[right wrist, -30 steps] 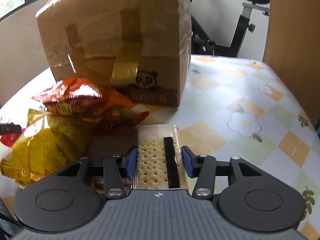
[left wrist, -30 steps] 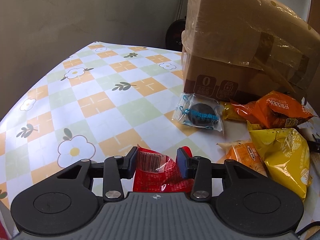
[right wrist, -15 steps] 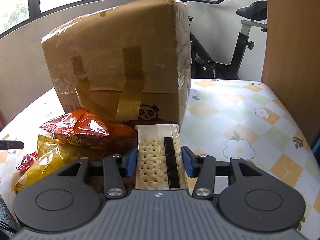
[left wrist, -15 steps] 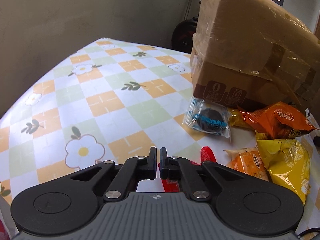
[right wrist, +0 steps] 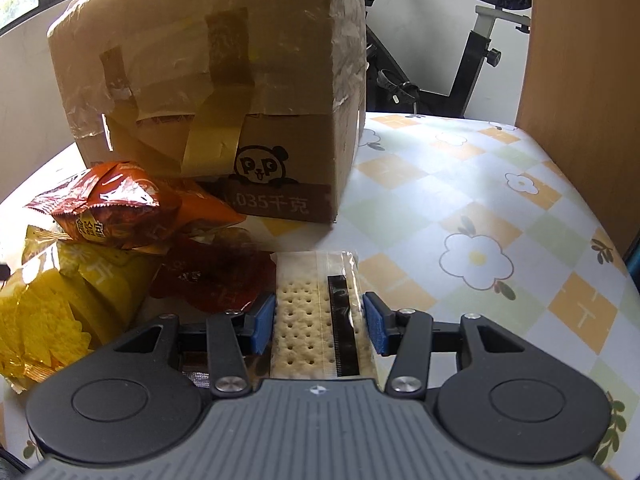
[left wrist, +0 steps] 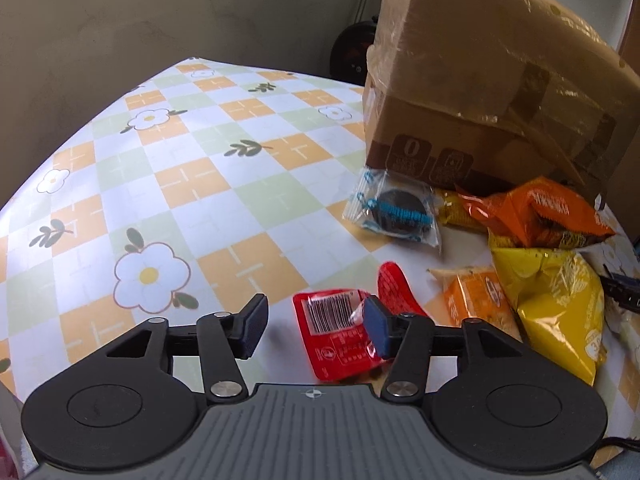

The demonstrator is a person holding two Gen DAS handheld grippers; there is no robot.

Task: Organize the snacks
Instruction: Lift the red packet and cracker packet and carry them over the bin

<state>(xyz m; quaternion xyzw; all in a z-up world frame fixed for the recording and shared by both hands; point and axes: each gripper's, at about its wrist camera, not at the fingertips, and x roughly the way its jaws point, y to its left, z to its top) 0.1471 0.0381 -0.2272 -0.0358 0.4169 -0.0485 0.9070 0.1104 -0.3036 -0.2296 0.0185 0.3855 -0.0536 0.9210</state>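
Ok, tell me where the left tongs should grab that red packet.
Grip the red packet across its flat barcode end, from above and the near side. It lies flat on the table between the open left tongs, its far end curled up.

We see the cardboard box (left wrist: 492,92) standing on the table (left wrist: 200,184) at the far side. The cookie packet (left wrist: 394,214) lies just in front of its near corner. Right of that packet, the snack bags (left wrist: 548,264) lie piled before the box, touching one another. The sachet (left wrist: 340,332) lies nearest, left of the pile. In the right wrist view, the cracker pack (right wrist: 316,316) lies right of the bags, before the box.
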